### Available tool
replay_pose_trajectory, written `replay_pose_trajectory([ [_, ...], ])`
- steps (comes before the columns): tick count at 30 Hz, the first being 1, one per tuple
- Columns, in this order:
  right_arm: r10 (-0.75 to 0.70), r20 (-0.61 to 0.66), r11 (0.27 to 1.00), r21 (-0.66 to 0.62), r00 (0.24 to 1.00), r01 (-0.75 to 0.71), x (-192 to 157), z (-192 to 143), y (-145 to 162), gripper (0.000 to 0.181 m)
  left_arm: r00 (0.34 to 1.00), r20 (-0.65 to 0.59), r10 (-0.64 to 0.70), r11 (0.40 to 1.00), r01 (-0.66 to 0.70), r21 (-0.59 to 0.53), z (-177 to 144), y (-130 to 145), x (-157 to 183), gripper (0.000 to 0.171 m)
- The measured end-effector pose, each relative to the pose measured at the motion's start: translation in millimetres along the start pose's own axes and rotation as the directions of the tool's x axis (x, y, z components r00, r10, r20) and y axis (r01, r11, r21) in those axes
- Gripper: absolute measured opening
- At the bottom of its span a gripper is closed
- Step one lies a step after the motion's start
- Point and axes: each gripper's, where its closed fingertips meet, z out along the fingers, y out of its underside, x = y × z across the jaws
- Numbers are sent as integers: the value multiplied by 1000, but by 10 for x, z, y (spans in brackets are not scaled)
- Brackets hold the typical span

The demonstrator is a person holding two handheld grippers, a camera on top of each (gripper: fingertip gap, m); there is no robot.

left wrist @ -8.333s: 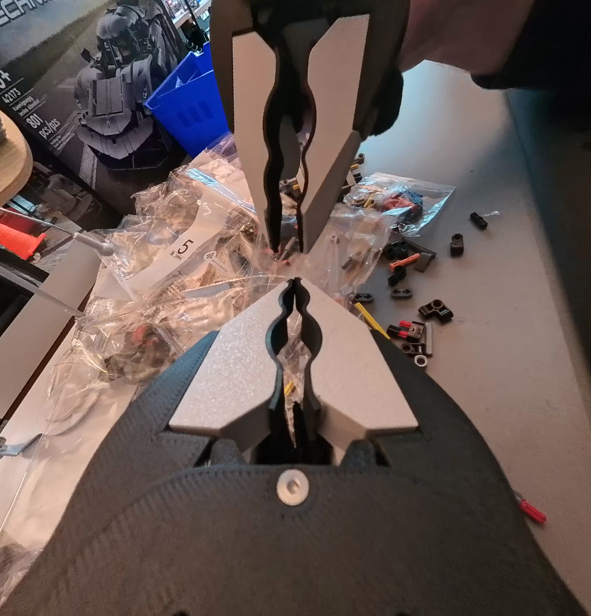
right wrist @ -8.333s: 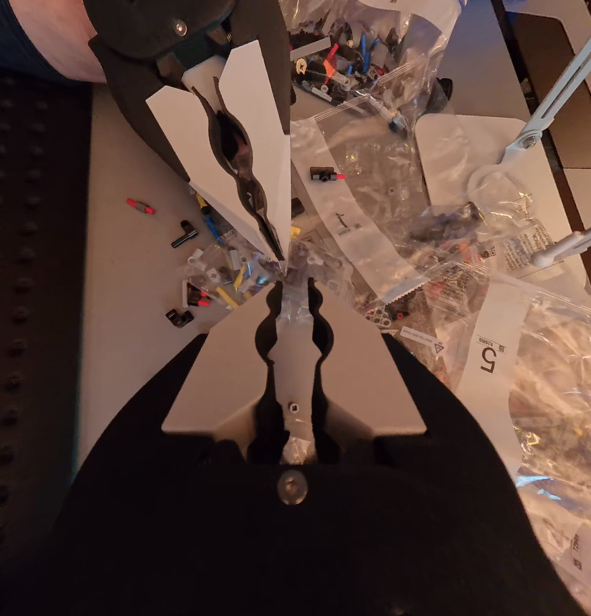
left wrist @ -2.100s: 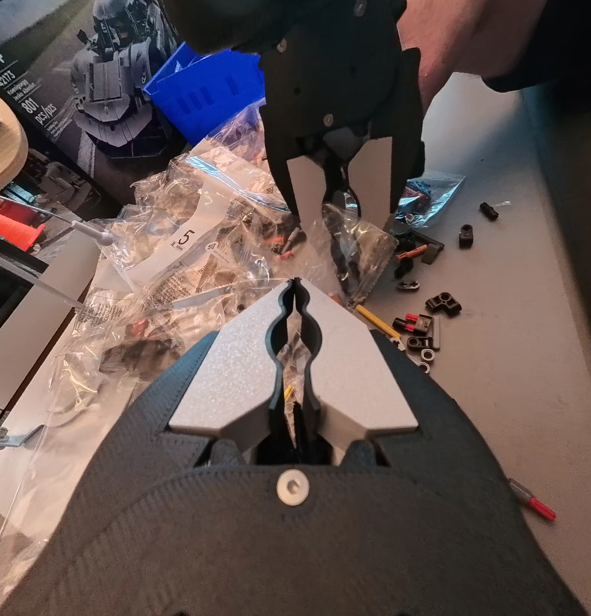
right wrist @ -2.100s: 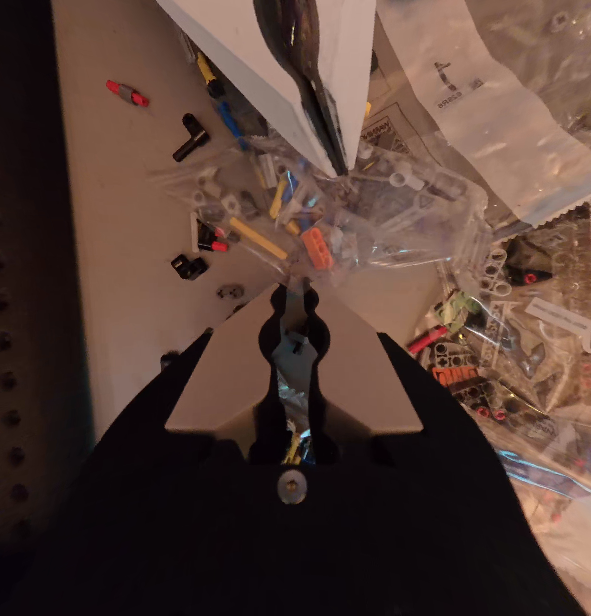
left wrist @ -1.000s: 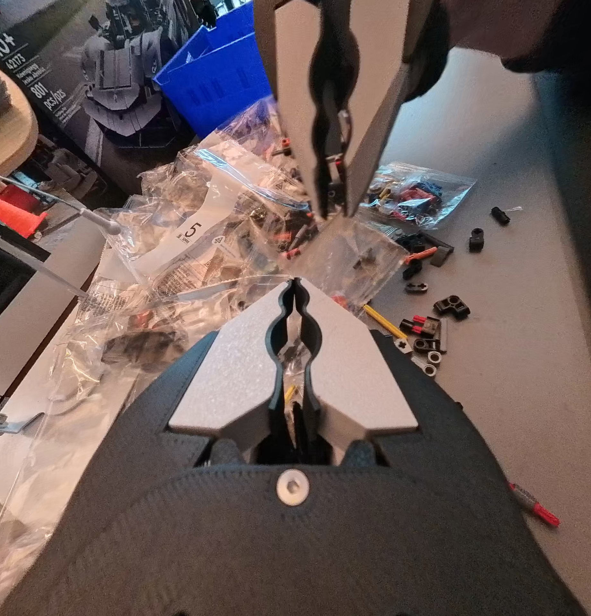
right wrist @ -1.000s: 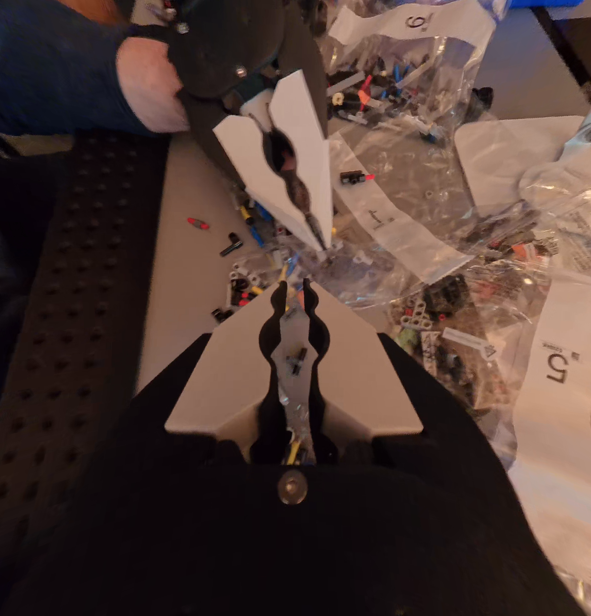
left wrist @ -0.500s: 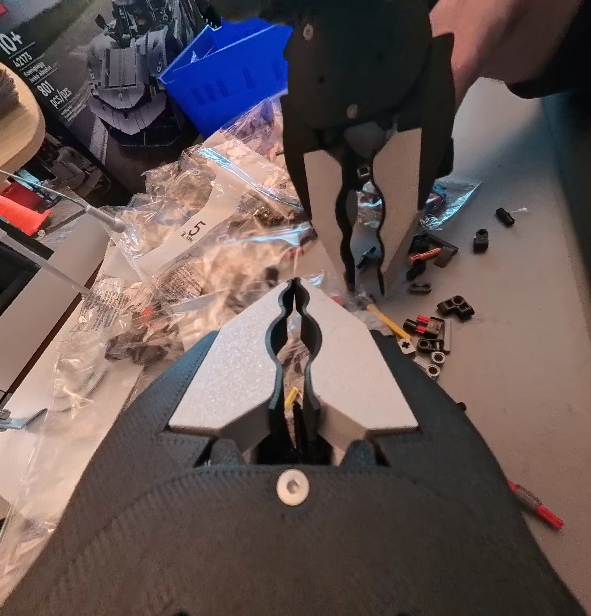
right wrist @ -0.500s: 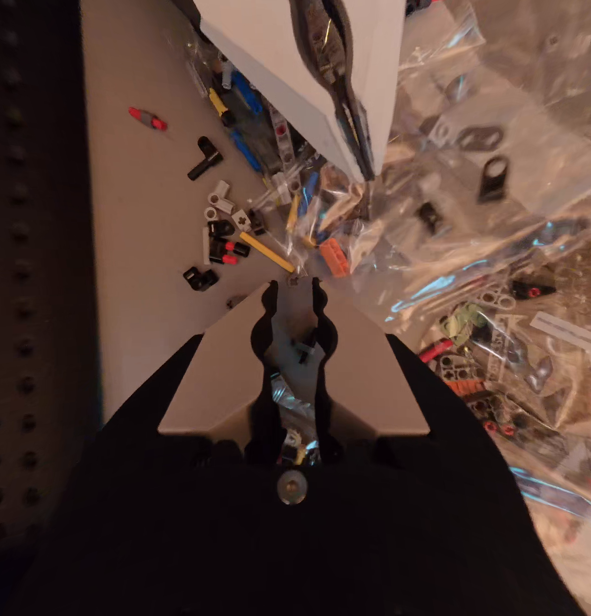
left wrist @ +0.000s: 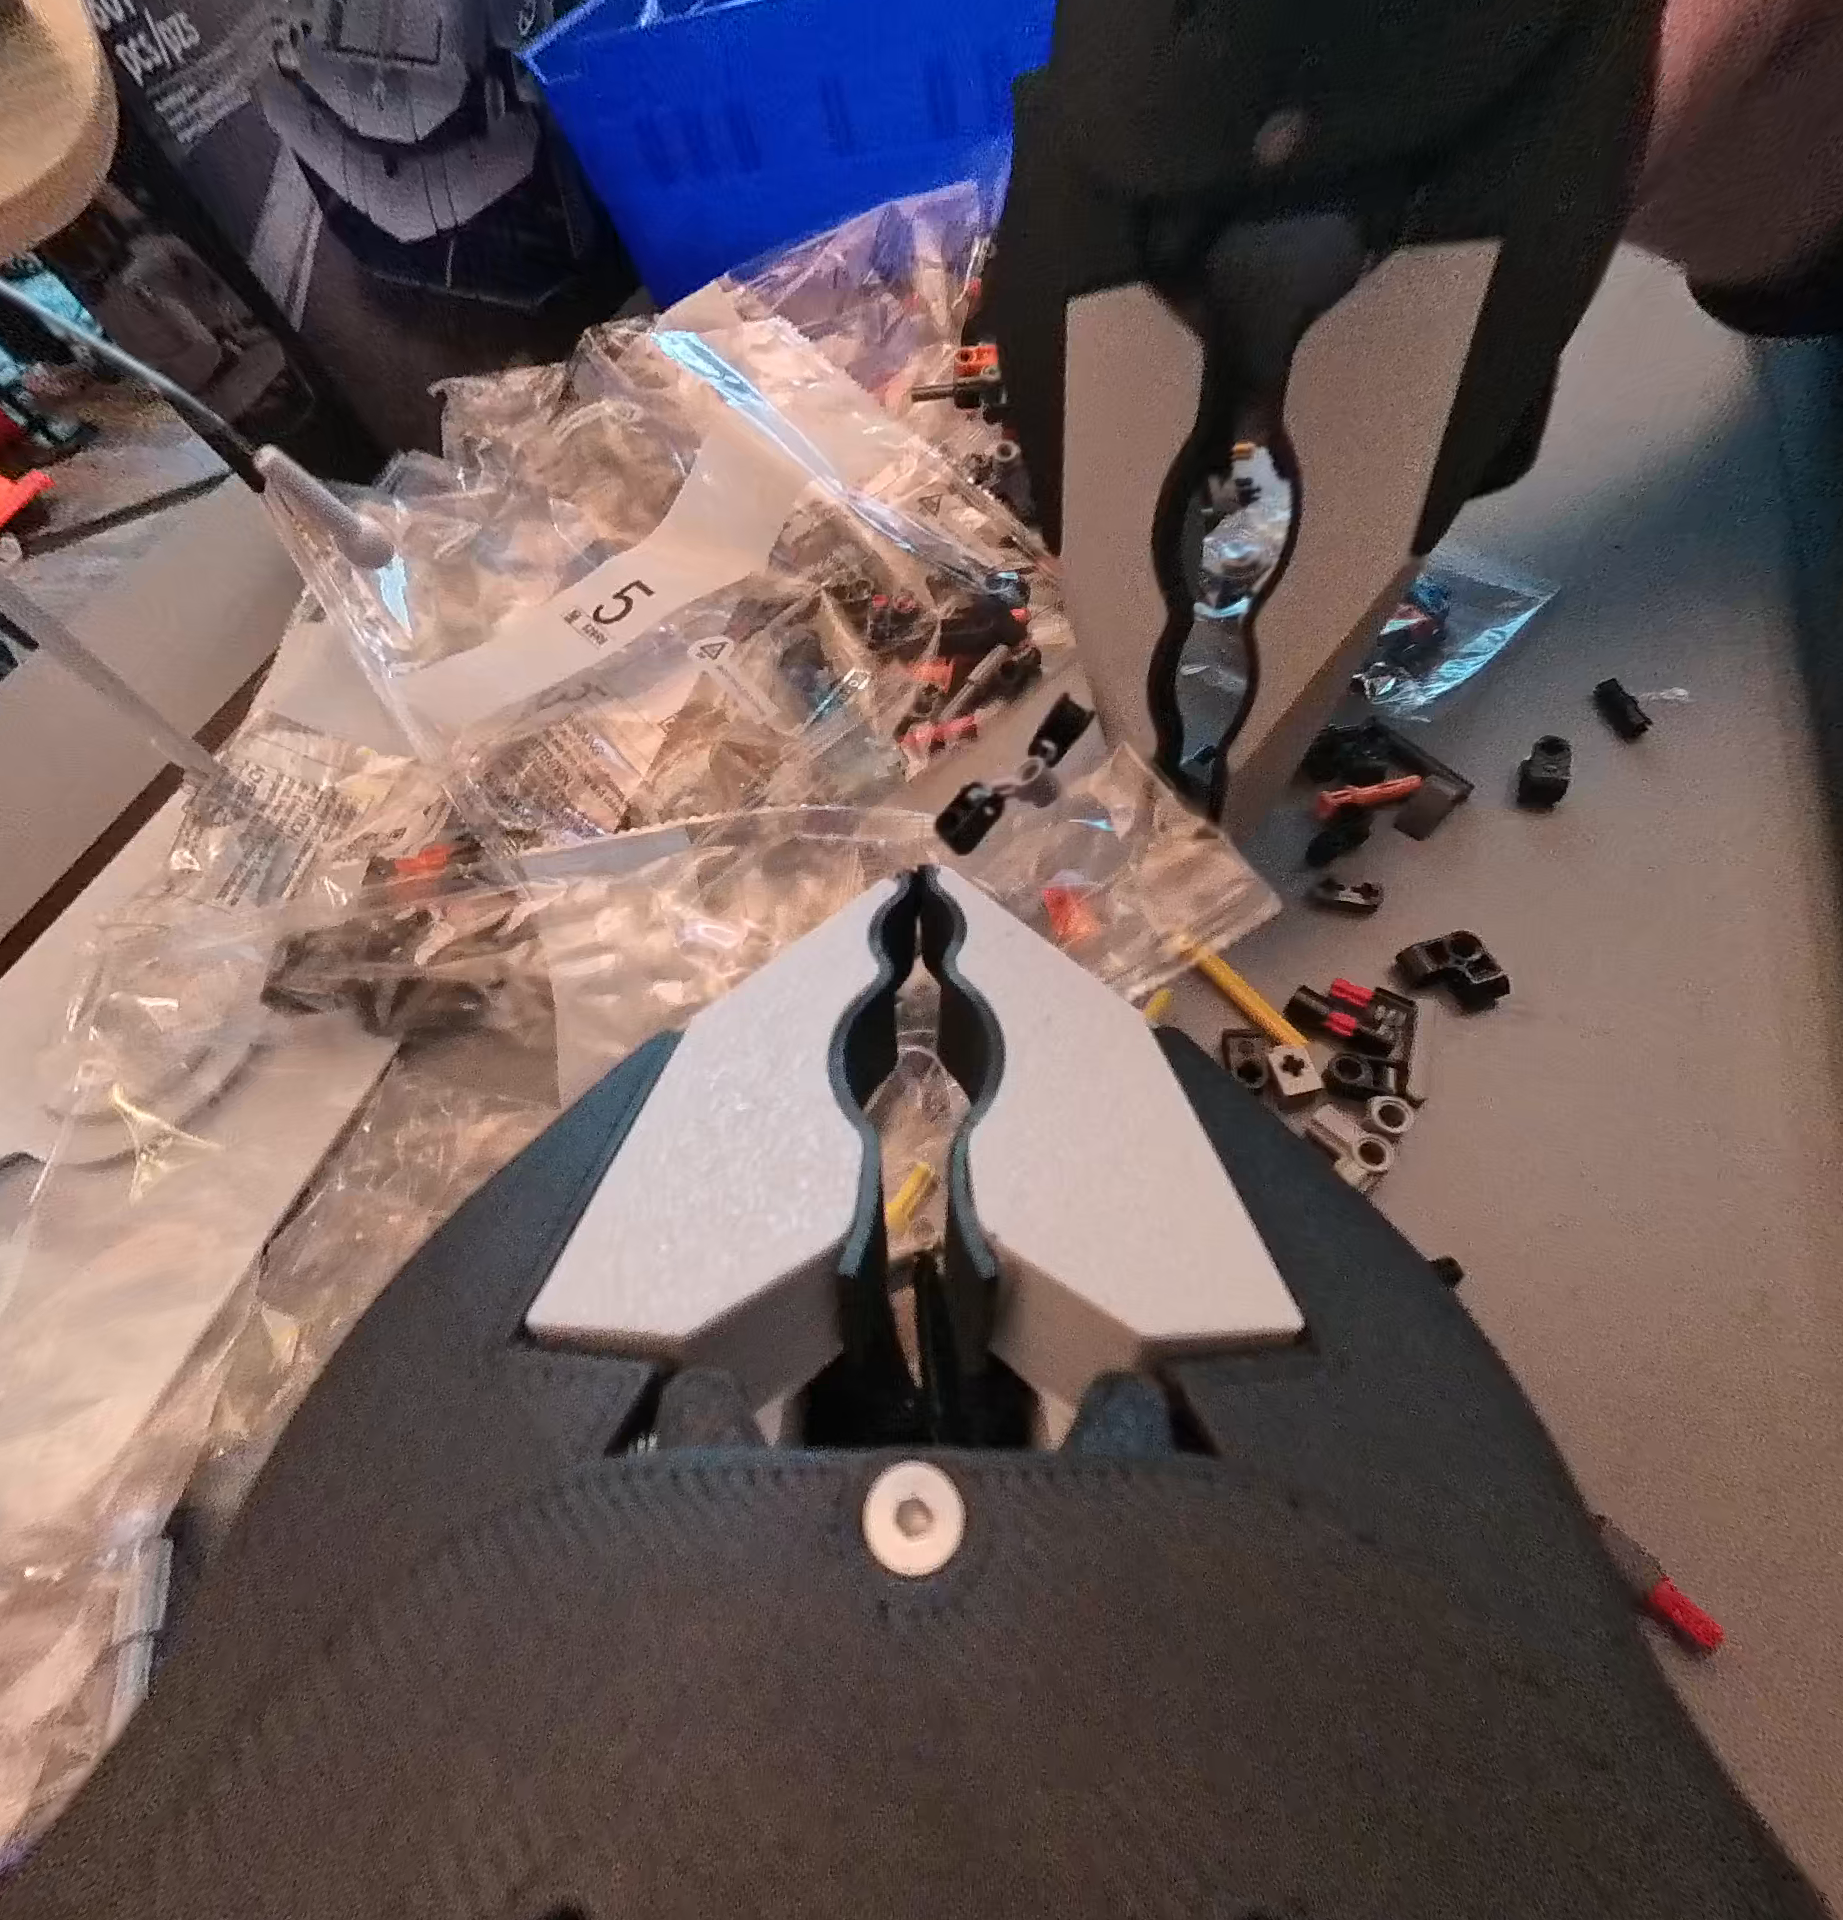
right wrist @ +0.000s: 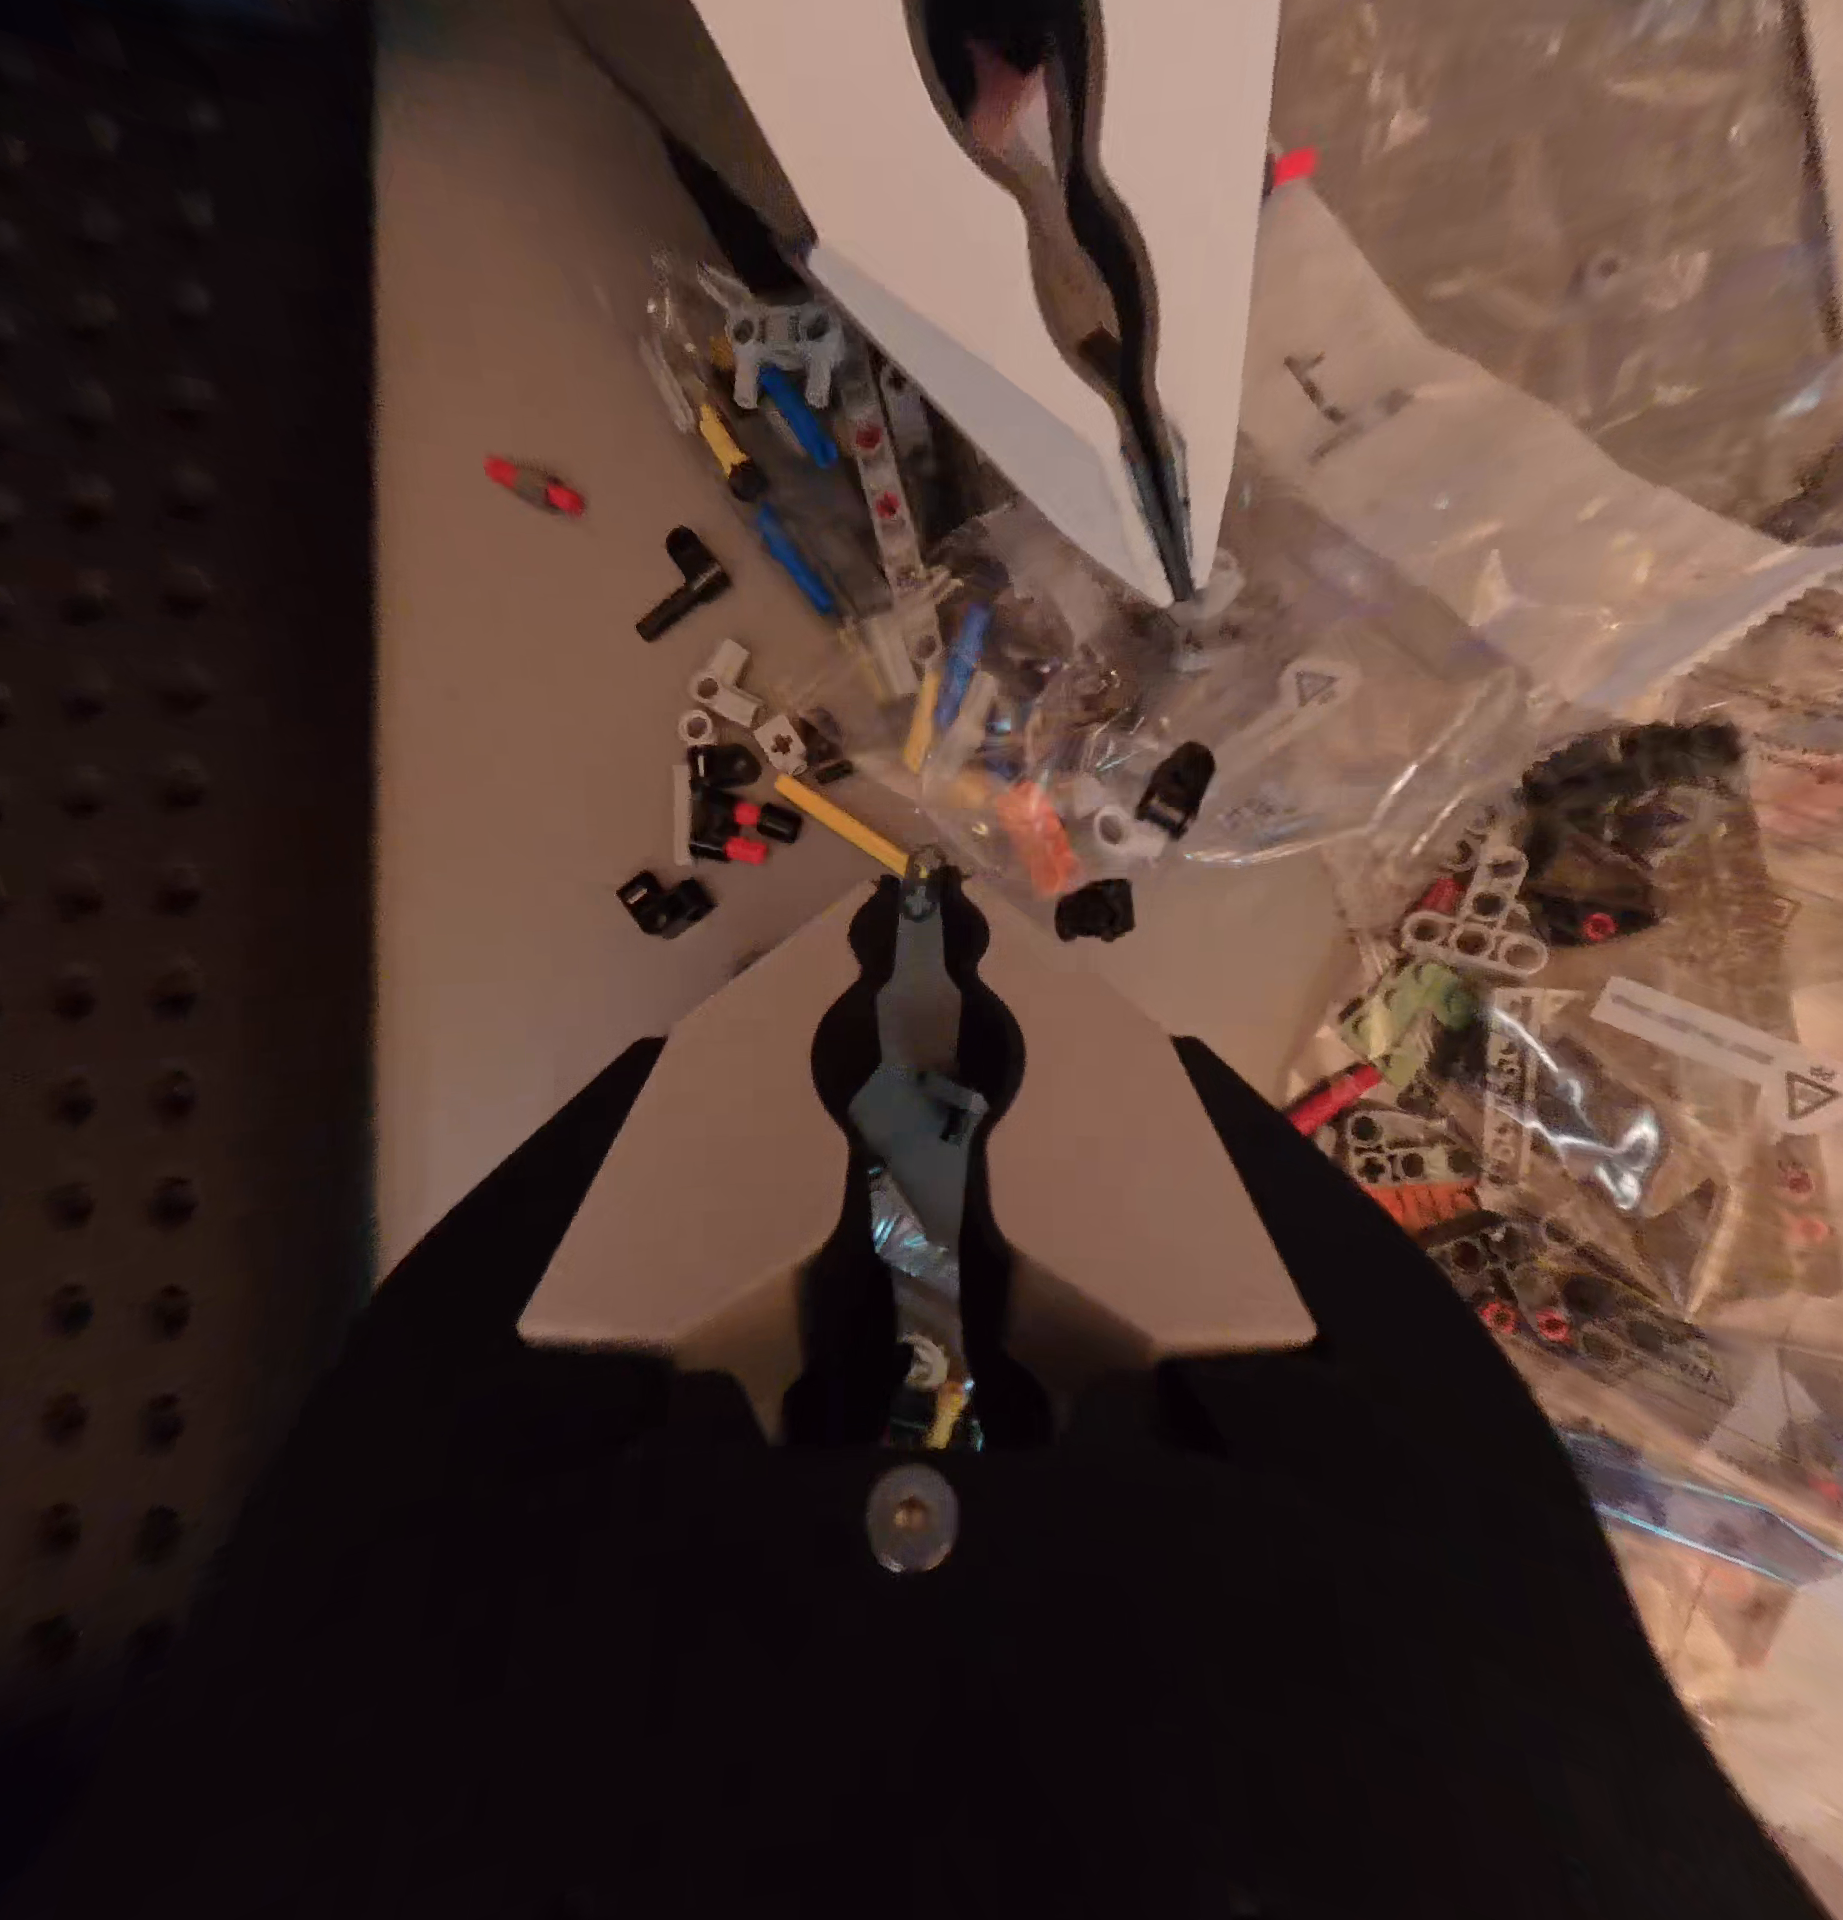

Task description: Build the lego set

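- Both grippers pinch one small clear bag: your left gripper (left wrist: 919, 902) clamps one edge, your right gripper (right wrist: 922, 883) the other.
- Loose pieces (left wrist: 1343, 1039) lie just beside; sealed bags (left wrist: 626, 644) pile beyond.
- Nothing's assembled yet, so you're barely started.

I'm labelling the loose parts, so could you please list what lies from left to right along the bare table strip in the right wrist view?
Red-tipped grey pin → black elbow connector → yellow axle → orange piece inside the clear bag → black piece beside the right claw.
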Motion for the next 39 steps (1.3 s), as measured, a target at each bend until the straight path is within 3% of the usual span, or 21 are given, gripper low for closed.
replay_pose_trajectory([
  [1, -6, -12, 1000, 13, 1000, 6, 11, -34, -16, 5, 1000, -4, -13, 1000, 13, 0, 0, 5, -1, 0],
  [8, 7, -6, 989, 144, 1000, -6, 13, -289, -164, 5, 989, -27, -144, 986, 146, 76, -70, -76, -92, 0],
  [19, 26, -113, 919, 394, 993, 21, 175, -637, -549, 5, 989, -63, -136, 987, 141, 75, -49, -92, -17, 0],
  [23, 50, -145, 946, 324, 988, 0, 264, -462, -472, 5, 988, -73, -137, 986, 143, 89, -54, -121, -1, 0],
  [27, 61, -180, 950, 313, 982, -1, 329, -444, -472, 18, 987, -65, -145, 984, 151, 92, -66, -119, -28, 0],
  [30, 92, -179, 935, 353, 980, -23, 355, -619, -439, 14, 986, -50, -157, 982, 162, 97, -82, -117, -68, 0],
  [32, 63, -114, 937, 349, 991, -19, 238, -652, -381, 0, 985, -38, -169, 980, 172, 96, -86, -107, -99, 0],
  [35, 41, 17, 973, 226, 999, -44, 32, -444, -214, 9, 983, -27, -183, 978, 185, 92, -87, -89, -130, 0],
  [39, -46, 42, 998, 45, 998, 44, -105, -29, -74, 15, 983, -16, -184, 978, 185, 92, -96, -85, -151, 0],
])
